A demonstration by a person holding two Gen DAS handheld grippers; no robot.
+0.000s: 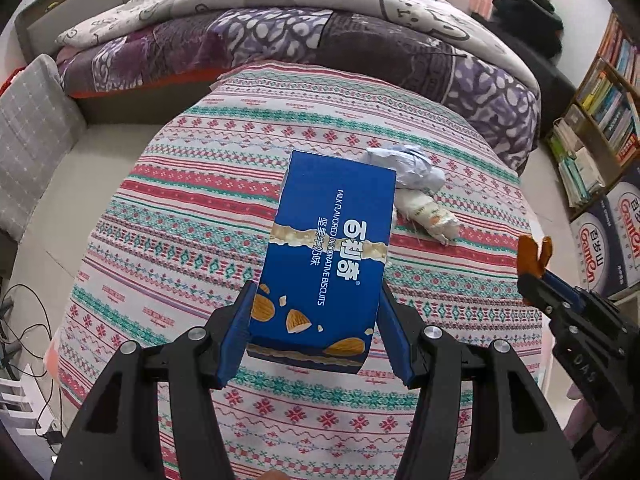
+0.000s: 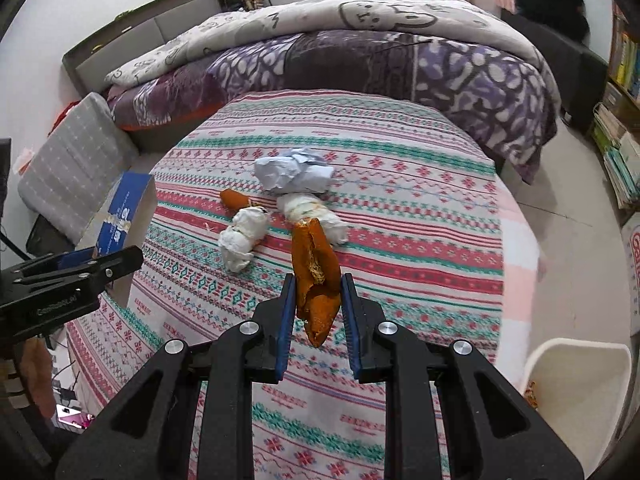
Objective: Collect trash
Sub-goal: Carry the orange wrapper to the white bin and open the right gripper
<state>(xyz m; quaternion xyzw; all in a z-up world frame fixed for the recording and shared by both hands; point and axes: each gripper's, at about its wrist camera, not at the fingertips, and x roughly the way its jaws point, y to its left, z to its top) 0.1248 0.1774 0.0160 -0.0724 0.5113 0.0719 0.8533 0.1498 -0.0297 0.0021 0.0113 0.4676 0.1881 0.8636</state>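
The biscuit box [image 1: 326, 256] is clamped at its near end between the pads of the left hand-held gripper [image 1: 314, 332] and held above the patterned tabletop [image 2: 420, 208]; its far end stands open in the right wrist view. The right hand-held gripper [image 2: 318, 310] is closed on a piece of orange peel [image 2: 314, 276], also lifted off the cloth. Two items are therefore in hand but not yet binned. Left on the tabletop are a crumpled paper ball [image 2: 296, 174], two wadded tissues [image 2: 242, 238], one partly behind the held peel, and a second peel piece [image 2: 236, 199]. A white bin [image 2: 576, 392] stands at the lower right beside the tabletop; something orange shows at its inner edge, so some trash appears already deposited, though its contents are mostly cut off. In the left wrist view the box hides much of the remaining trash.
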